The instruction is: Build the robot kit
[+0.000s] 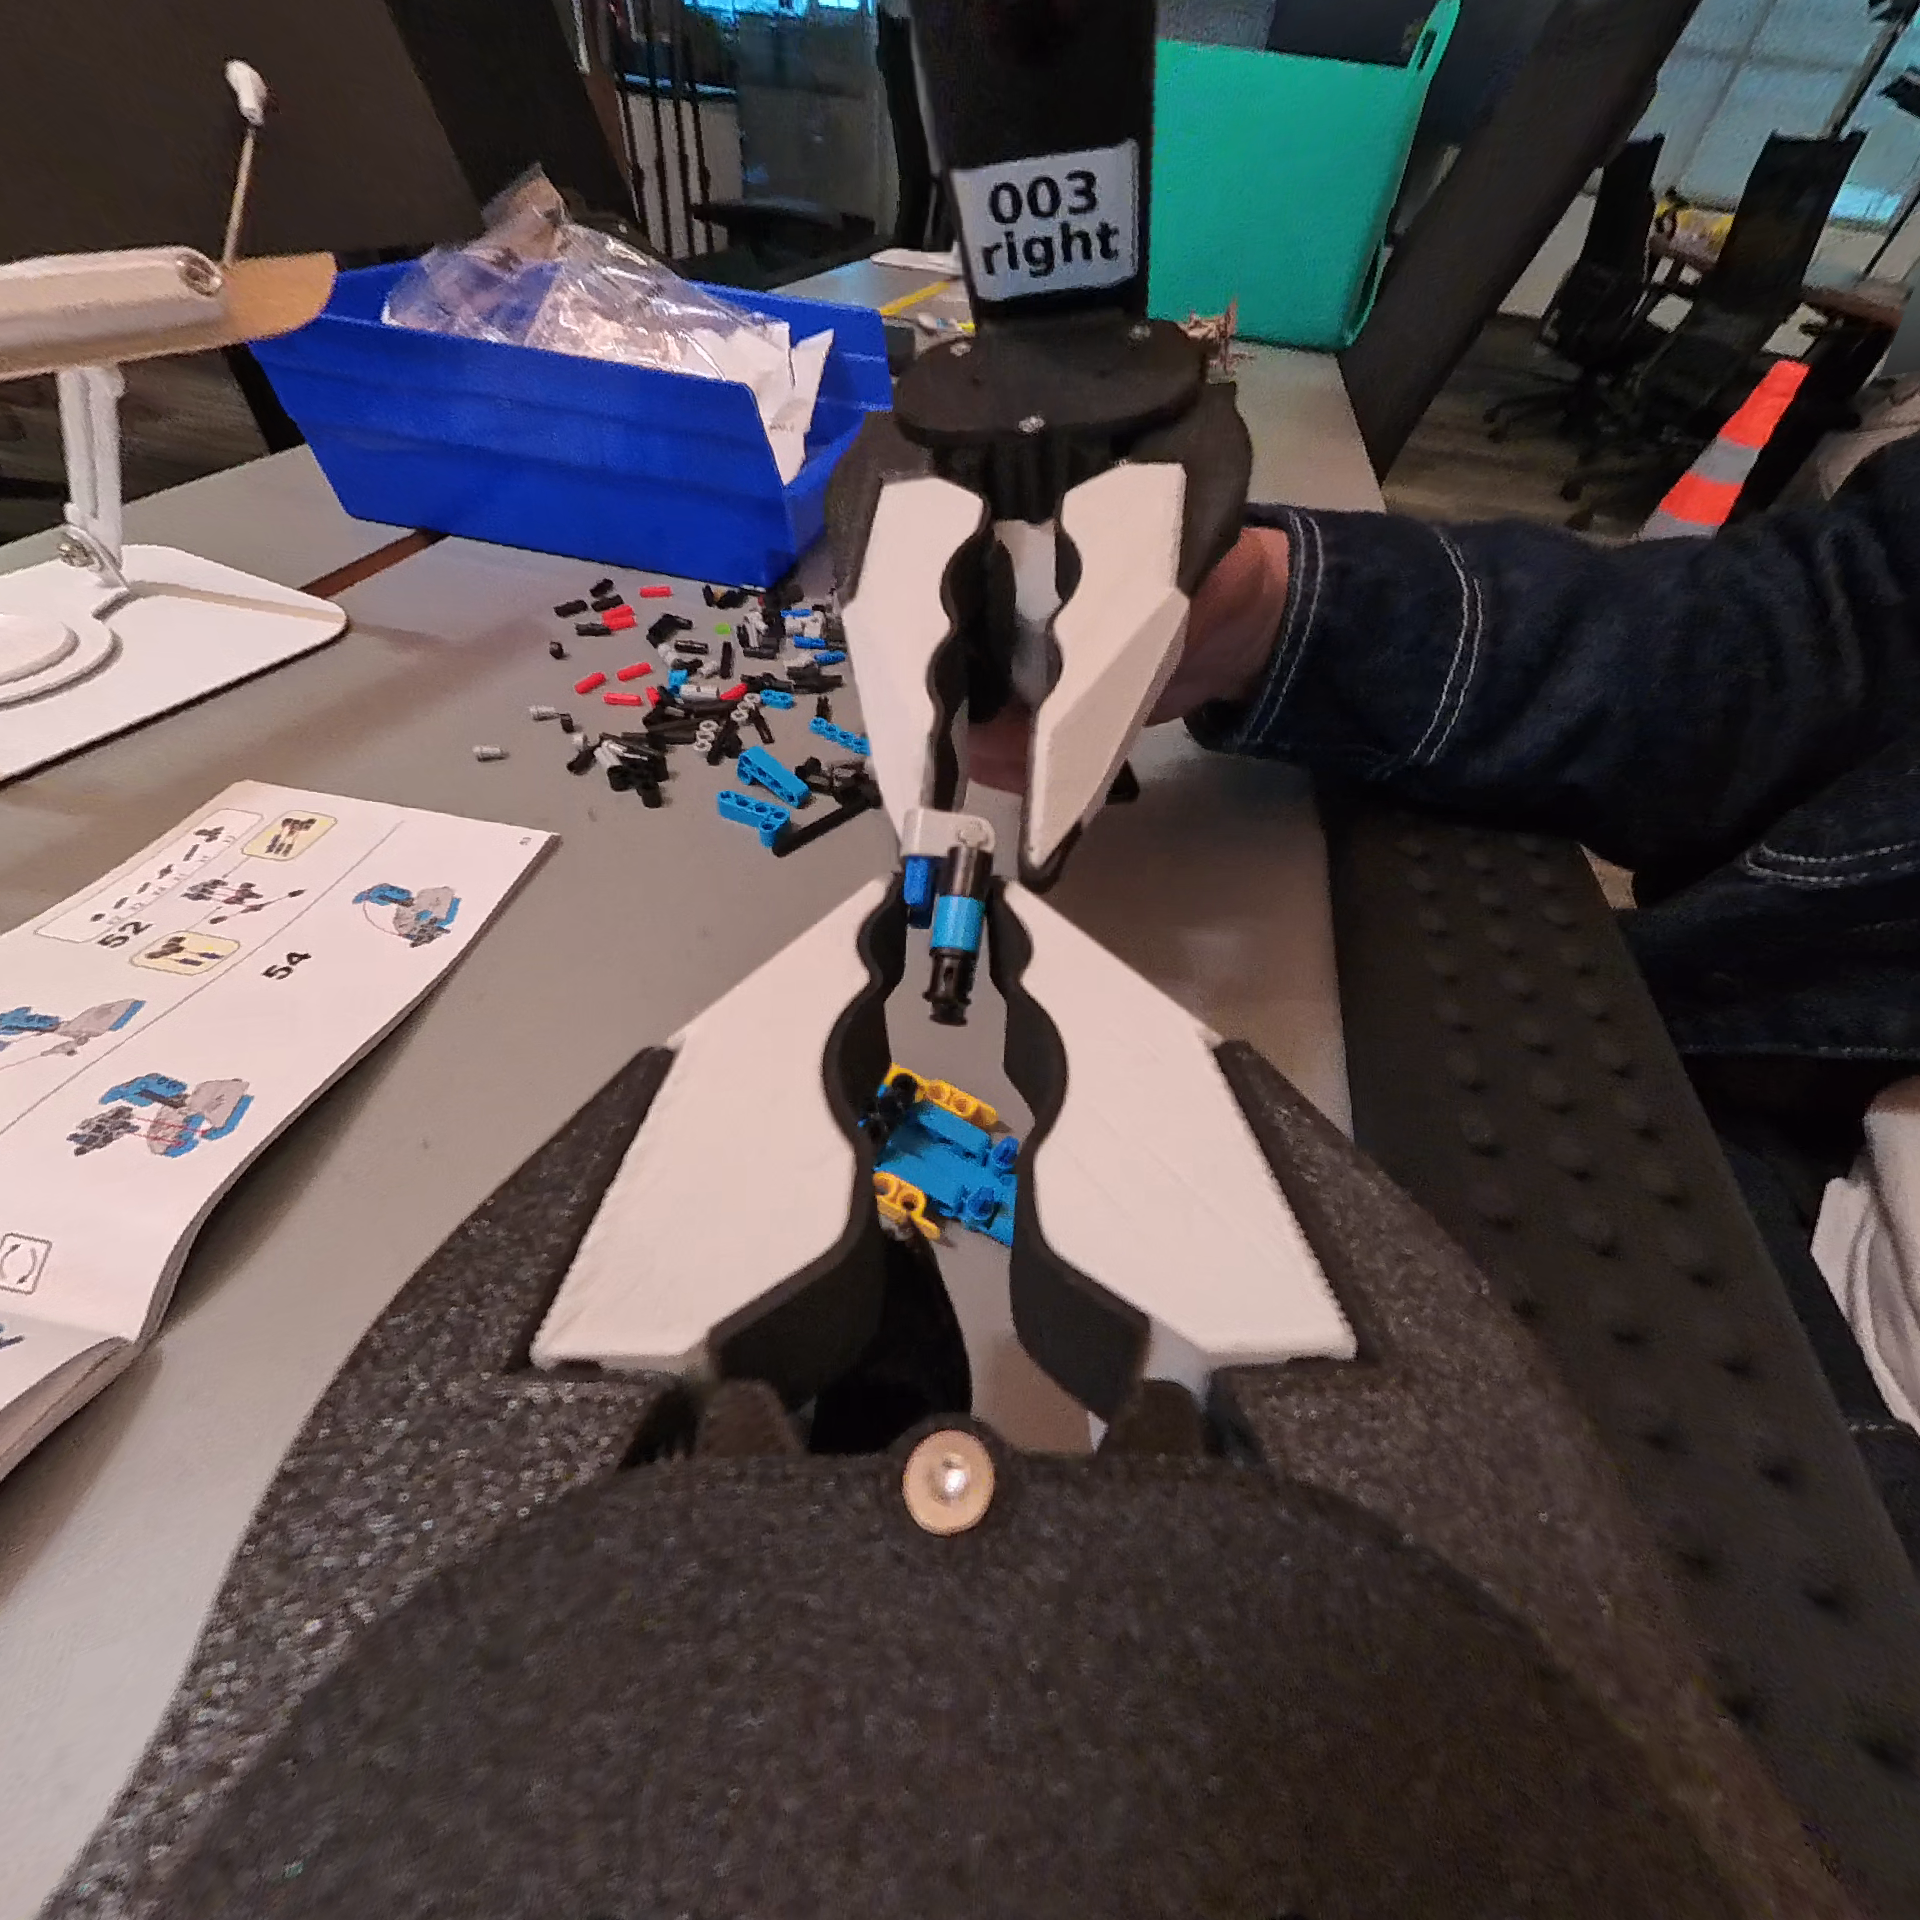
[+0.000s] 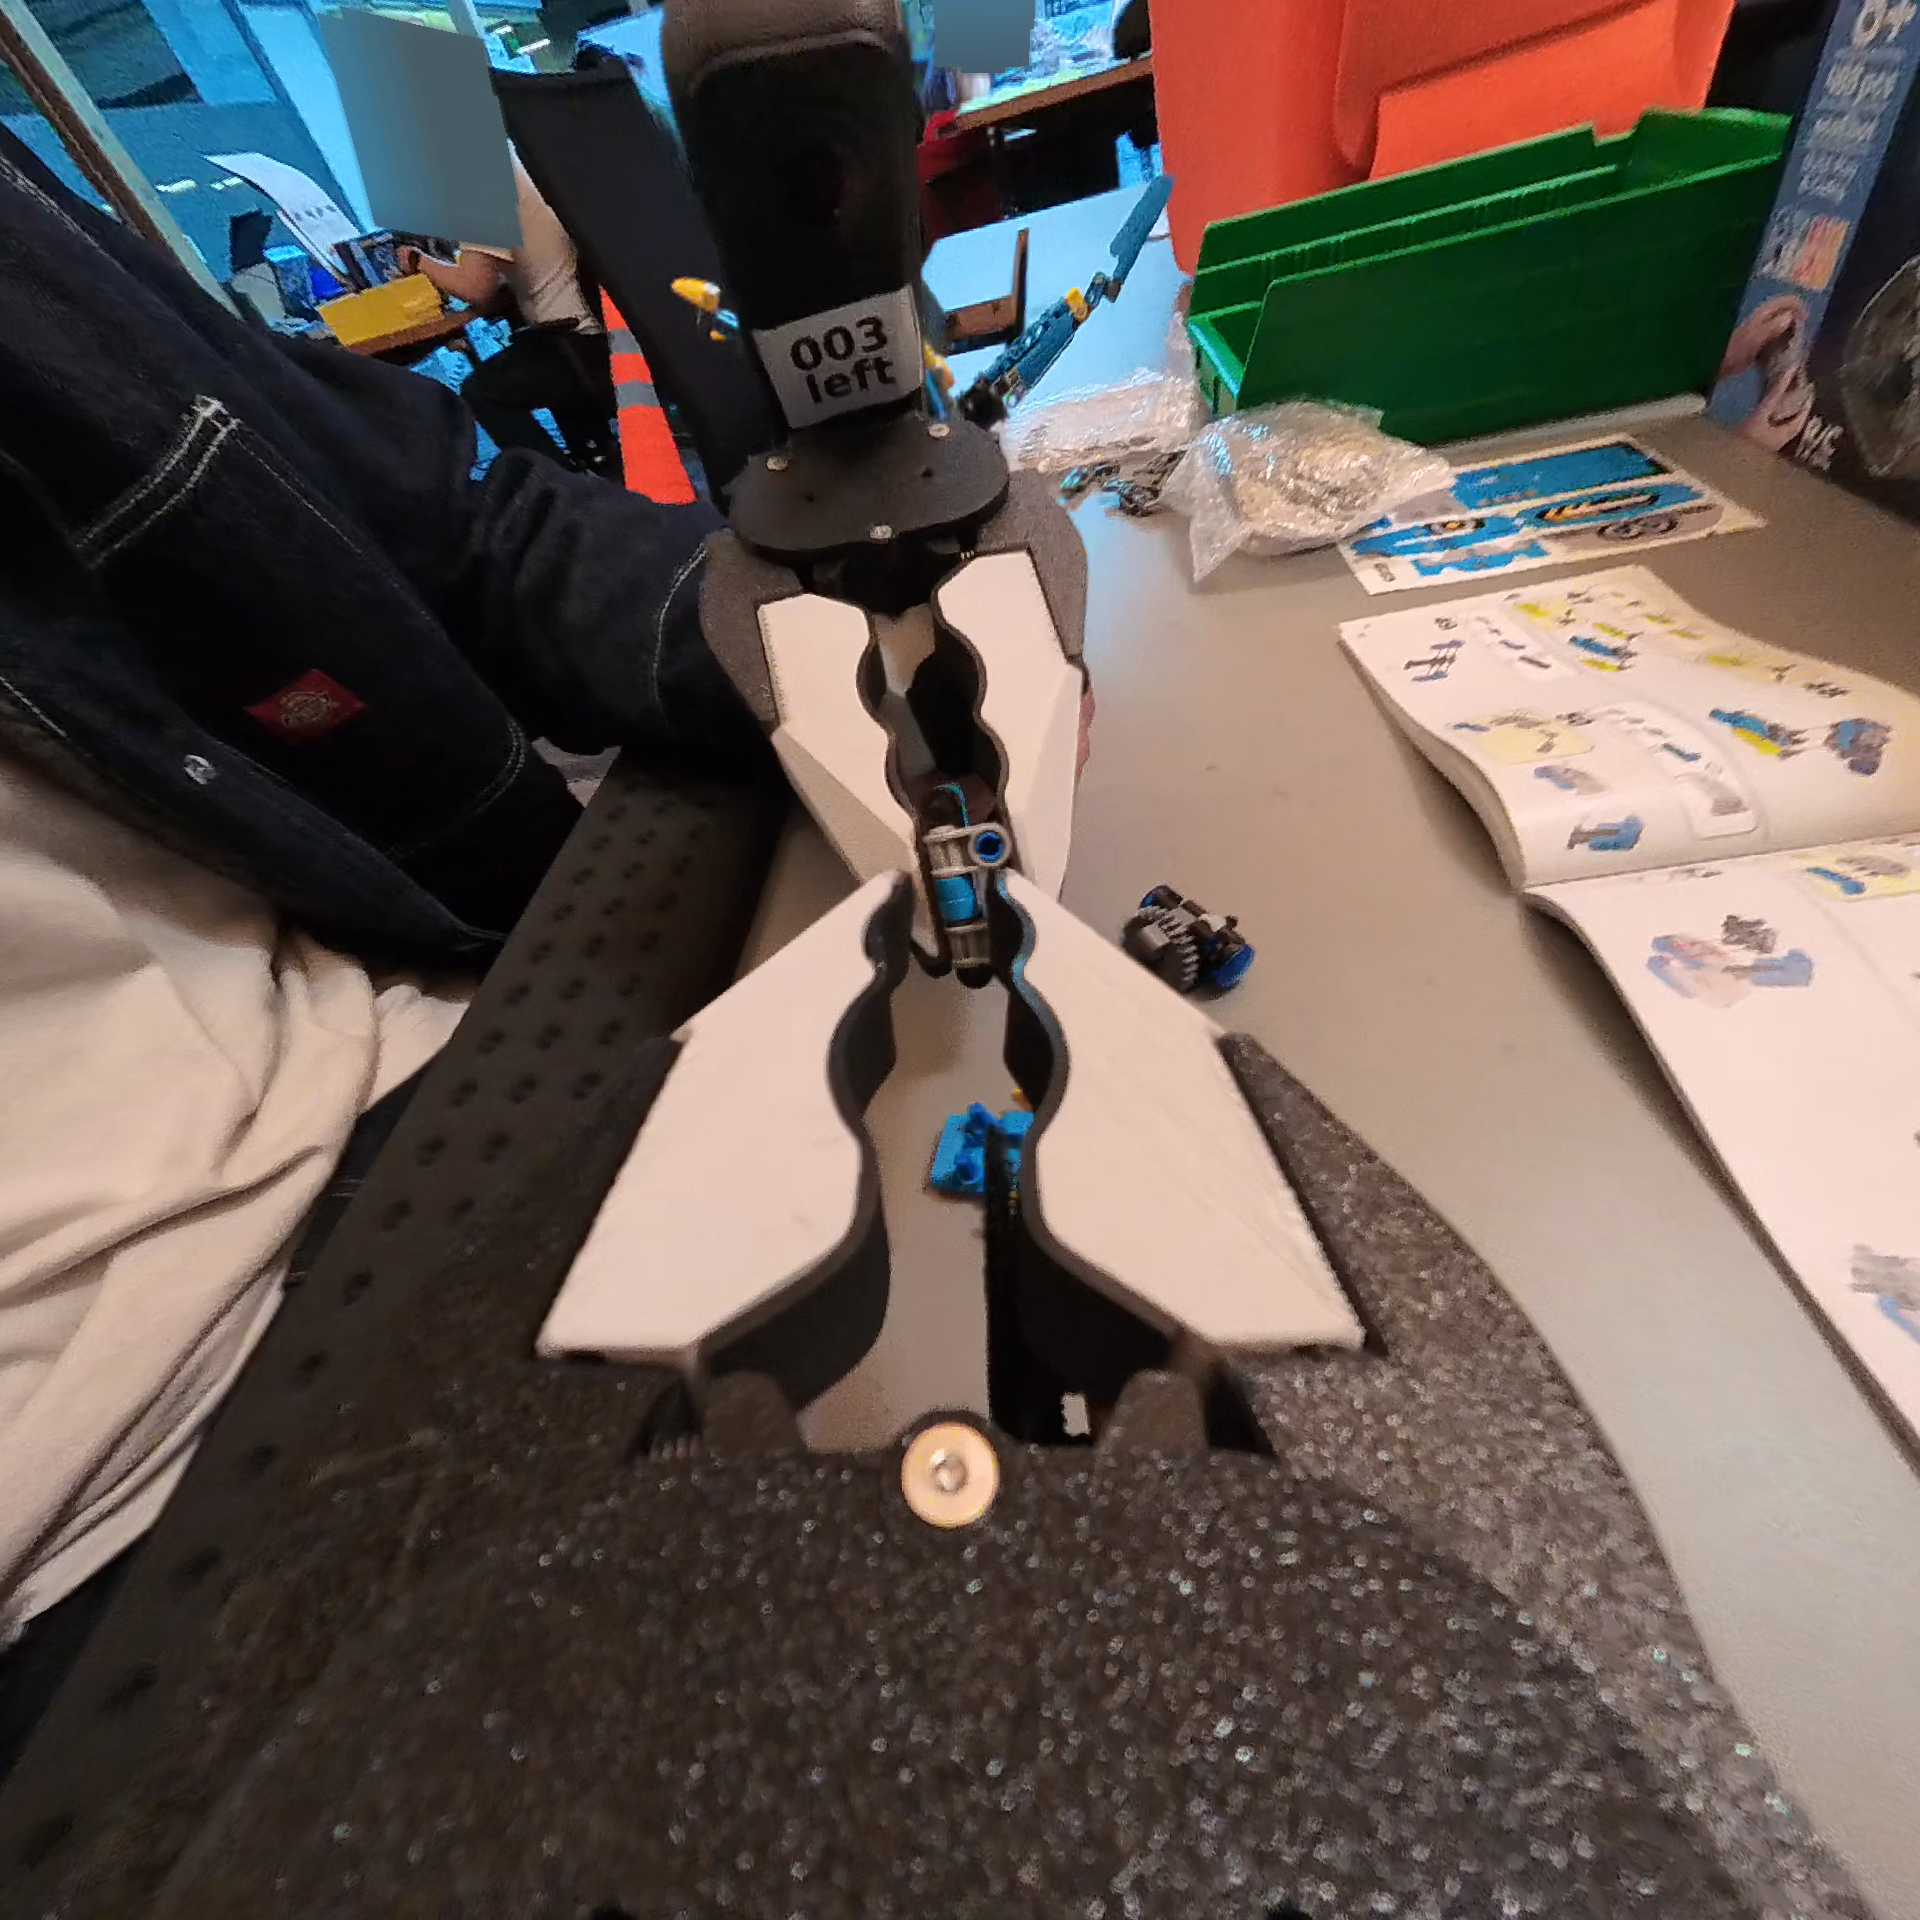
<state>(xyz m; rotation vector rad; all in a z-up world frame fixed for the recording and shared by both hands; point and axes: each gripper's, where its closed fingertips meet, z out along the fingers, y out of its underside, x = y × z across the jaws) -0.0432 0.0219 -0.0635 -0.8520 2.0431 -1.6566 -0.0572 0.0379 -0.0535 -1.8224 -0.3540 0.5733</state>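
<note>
A small brick assembly (image 1: pixel 956 920), a grey beam with blue pins and a black axle, is held in the air between both grippers, which meet tip to tip. My left gripper (image 1: pixel 951 899) is shut on its blue and black end. My right gripper (image 1: pixel 982 842) comes from the far side and is shut on its grey end. In the right wrist view the same assembly (image 2: pixel 956 899) sits between the right gripper's (image 2: pixel 956 883) tips, with the left gripper (image 2: pixel 971 847) opposite. A blue and yellow build (image 1: pixel 940 1158) lies on the grey table below, also in the right wrist view (image 2: pixel 977 1143).
Loose small pieces (image 1: pixel 717 686) lie before a blue bin (image 1: pixel 561 447) of plastic bags. An open instruction booklet (image 1: pixel 208 1039) (image 2: pixel 1714 790) lies beside. A black gear build (image 2: pixel 1190 935), a green bin (image 2: pixel 1486 281), a white stand (image 1: pixel 156 623) and a black perforated board (image 1: pixel 1558 1039) are near. Less than 4 cm separates the two grippers' tips.
</note>
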